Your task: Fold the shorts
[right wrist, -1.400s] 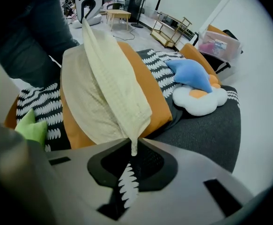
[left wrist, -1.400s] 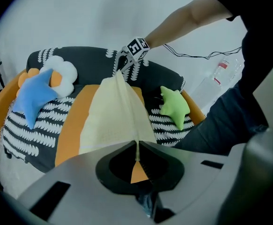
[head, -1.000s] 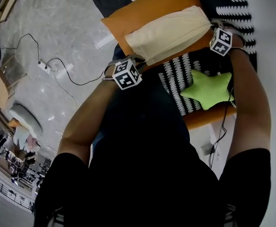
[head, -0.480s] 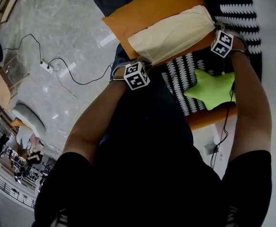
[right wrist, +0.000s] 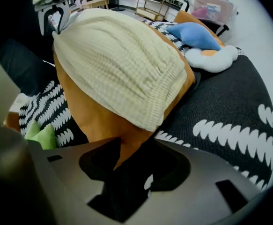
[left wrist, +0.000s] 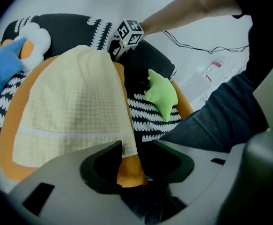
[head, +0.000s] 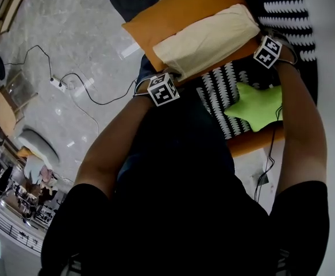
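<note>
At left, on veined floor (head: 69,39), thin black cable (head: 95,101); next, left gripper (left wrist: 138,146) released, jaws spread about the hem corner of shorts (head: 204,36) and the cushion (head: 173,10) edge. Shorts cream, waffle-knit, folded to a soft rectangle, lying flat atop smooth orange cushion on black cover (head: 213,91) with white feather print. Right gripper (right wrist: 136,144) likewise released, jaws spread at cushion edge below ribbed waistband; green star plush (head: 258,105) near, beside right arm.
</note>
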Demonstrator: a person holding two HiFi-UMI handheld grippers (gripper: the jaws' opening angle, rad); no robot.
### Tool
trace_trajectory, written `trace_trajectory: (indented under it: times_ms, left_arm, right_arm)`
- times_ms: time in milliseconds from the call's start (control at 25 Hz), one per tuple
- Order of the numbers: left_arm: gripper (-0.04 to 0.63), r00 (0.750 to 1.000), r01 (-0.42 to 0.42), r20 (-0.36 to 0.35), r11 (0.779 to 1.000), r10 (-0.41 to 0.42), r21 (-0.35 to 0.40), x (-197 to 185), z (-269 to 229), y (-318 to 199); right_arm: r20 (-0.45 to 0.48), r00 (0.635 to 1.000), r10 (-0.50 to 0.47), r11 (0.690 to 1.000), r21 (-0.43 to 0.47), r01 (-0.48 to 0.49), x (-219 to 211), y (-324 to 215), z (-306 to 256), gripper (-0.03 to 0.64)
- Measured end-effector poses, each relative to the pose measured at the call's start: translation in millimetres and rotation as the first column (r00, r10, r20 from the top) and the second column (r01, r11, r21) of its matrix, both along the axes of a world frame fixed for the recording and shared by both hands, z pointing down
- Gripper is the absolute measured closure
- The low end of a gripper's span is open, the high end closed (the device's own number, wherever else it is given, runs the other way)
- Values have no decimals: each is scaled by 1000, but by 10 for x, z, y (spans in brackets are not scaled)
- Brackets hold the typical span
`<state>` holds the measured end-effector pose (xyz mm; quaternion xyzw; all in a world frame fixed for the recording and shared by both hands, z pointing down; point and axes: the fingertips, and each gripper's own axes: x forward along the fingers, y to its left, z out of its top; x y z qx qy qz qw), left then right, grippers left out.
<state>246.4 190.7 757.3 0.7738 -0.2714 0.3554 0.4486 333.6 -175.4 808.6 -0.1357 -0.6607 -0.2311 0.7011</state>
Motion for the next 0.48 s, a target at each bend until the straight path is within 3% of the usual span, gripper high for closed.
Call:
trace_trajectory:
  times_ms: [80,240,360,480]
  left_arm:
    - [329,1000,13,-24,1000,-13,-2,-25,-57,9]
    - [302,996,0,-90,1000,1,9,-131,-204,97]
    - [302,994,49,-101,999,-47,14,-383,-343,43]
    - [302,989,105,-110,994,-102,21,-646,-441,-164]
  right_arm:
    - [4,999,51,998,-25,-51,74,10,-33,406]
    - [50,975,218,970,-118,-211,165,112,-129,379]
    - [122,908,402,905,-203,-373,132,133,-236,380]
    - [209,794,571,808,-313,-499,47,108,-351,380]
